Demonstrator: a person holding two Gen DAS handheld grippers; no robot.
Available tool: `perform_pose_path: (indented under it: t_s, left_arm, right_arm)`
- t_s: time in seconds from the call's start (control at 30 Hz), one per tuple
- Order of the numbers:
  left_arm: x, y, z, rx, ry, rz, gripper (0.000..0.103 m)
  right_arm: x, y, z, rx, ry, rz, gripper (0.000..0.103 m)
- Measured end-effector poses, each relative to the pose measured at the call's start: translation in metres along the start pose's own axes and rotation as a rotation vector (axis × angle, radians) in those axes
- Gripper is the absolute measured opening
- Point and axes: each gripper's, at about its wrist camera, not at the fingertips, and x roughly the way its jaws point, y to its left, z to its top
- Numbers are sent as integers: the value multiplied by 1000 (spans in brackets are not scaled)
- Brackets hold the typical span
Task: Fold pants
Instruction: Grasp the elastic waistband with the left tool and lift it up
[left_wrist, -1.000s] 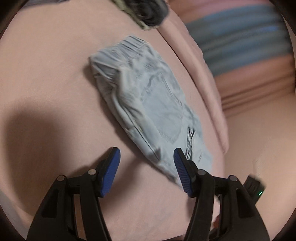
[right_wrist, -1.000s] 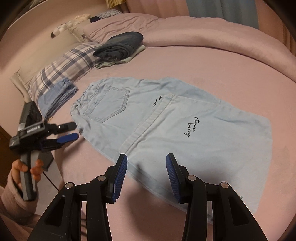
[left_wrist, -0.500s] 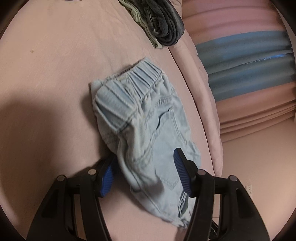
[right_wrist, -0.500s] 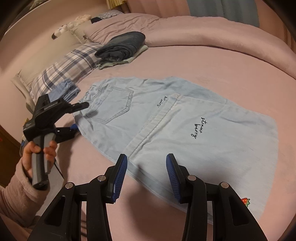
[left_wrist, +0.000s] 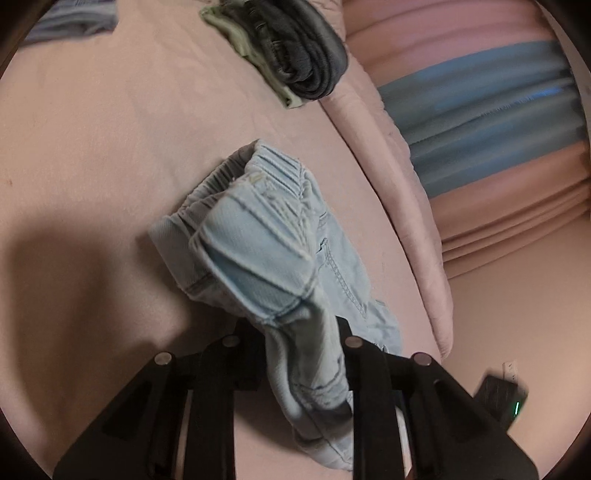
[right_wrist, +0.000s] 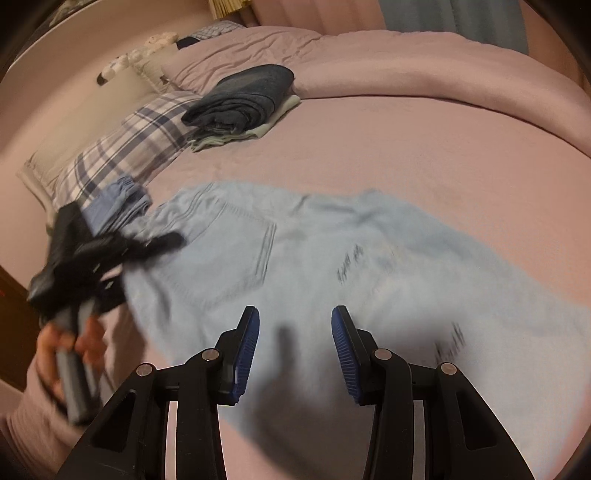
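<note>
Pinching the waistband corner of the pale denim pants (left_wrist: 280, 258), the left gripper (left_wrist: 303, 350) looks down along its fingers in the left wrist view, angled toward the pink bed sheet (left_wrist: 92, 147). Its jaws have just been closing, and the bunched fabric now sits clamped between them, lifted into a ridge off the sheet. A stack of folded dark clothes (left_wrist: 295, 48) lies farther up the bed, beside the rolled pink duvet (left_wrist: 406, 221).

From the right wrist view, the right gripper (right_wrist: 295, 347) tilts steeply down over the pants (right_wrist: 332, 266), which lie spread flat across the sheet with the back pocket facing up. Its jaws have just been closing but still stand apart, blue pads (right_wrist: 247, 350) clear of the cloth, nothing between them. At the left edge, blurred, the person's left hand (right_wrist: 66, 354) grips the handle of the left gripper (right_wrist: 147, 247) at the waistband end. A plaid pillow (right_wrist: 129, 147) lies beyond.
</note>
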Motion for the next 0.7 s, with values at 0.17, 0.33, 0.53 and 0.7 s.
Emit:
perform_pose_path:
  t_s: [0.17, 0.33, 0.53, 0.7]
  left_arm:
    - [-4, -12, 0, 103, -24, 23, 20]
    - [-5, -25, 1, 191, -25, 48, 20]
    - [-8, -38, -2, 265, -34, 66, 20]
    - [-6, -45, -6, 311, -27, 92, 20]
  right_arm:
    - [60, 2, 28, 61, 101, 18, 29]
    - [77, 27, 33, -76, 138, -102, 28]
    - [45, 27, 17, -14, 157, 19, 29]
    - [36, 44, -19, -65, 218, 55, 28]
